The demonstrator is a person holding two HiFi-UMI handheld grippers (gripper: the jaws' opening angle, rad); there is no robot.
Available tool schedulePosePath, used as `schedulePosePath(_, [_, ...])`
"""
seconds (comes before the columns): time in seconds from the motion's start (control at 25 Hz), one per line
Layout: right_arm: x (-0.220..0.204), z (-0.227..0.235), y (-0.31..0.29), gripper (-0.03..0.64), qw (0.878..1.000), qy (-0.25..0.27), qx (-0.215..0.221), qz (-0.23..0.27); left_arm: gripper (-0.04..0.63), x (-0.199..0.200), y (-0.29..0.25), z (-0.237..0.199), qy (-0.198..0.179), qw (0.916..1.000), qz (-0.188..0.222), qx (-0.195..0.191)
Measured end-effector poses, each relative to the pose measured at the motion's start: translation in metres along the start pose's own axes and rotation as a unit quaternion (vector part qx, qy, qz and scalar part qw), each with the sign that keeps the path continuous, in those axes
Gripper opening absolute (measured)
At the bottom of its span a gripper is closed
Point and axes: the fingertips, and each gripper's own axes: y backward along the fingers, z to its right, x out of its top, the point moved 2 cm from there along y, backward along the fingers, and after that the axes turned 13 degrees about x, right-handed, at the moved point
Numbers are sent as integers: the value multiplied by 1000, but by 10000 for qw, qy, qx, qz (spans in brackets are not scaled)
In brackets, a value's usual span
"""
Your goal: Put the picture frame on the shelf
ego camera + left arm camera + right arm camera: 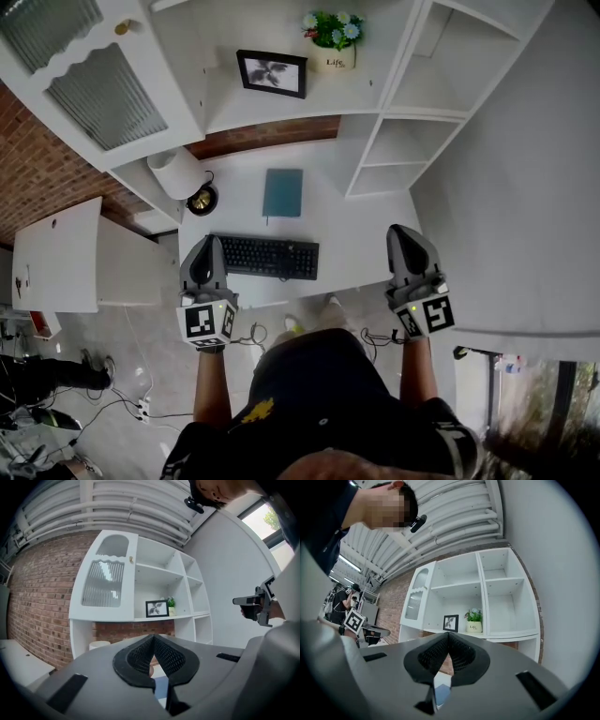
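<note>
Head view: the picture frame (pixel 272 73) stands on the shelf (pixel 281 112) at upper centre, beside a flowerpot (pixel 335 58). The left gripper (pixel 208 246) and right gripper (pixel 401 234) hang low, jaws clenched on nothing — a careless reach upward could topple the frame.

Walls: red brick wall (pixel 37 597).
Furniture: white shelf unit (pixel 154 573), ribbed-glass cabinet door (pixel 103 583), white tabletop (pixel 244 187).
Floor: pale floor (pixel 122 342), trailing cables (pixel 141 375).
Ceiling: white pipes (pixel 117 498).

Picture frame (pixel 157 608) stands on shelf (pixel 140 618)
</note>
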Motion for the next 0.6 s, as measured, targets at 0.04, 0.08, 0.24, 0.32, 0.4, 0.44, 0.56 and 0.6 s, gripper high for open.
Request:
schedulePosePath(0.04, [0,-1,-2,6,10000,8,31,20,18,-2,2,-2,11,10000,-10,34])
schedulePosePath(0.08, [0,-2,-3,6,10000,17,62,32,18,-3,3,-4,40,10000,-22,67])
schedulePosePath(0.24, [1,-7,-9,6,9999,42,146,61,18,-11,11,-6,91,9998,-115,106])
schedulePosePath(0.32, [3,-9,-13,6,9998,59,195,82,18,-12,12,-7,110,9998,-119,125])
schedulePosePath(0.4, [4,-11,-17,6,9997,68,227,105,18,-9,12,-8,110,9998,-82,132])
schedulePosePath(0.44, [3,-11,-18,6,9996,63,233,109,18,-8,11,-8,105,9998,-61,127])
schedulePosePath(0.56, [1,-13,-19,6,9997,36,235,96,18,-6,11,-10,95,9999,-31,121])
schedulePosePath(0.6, [1,-14,-20,6,9997,34,234,91,18,-6,11,-10,109,9999,-32,121])
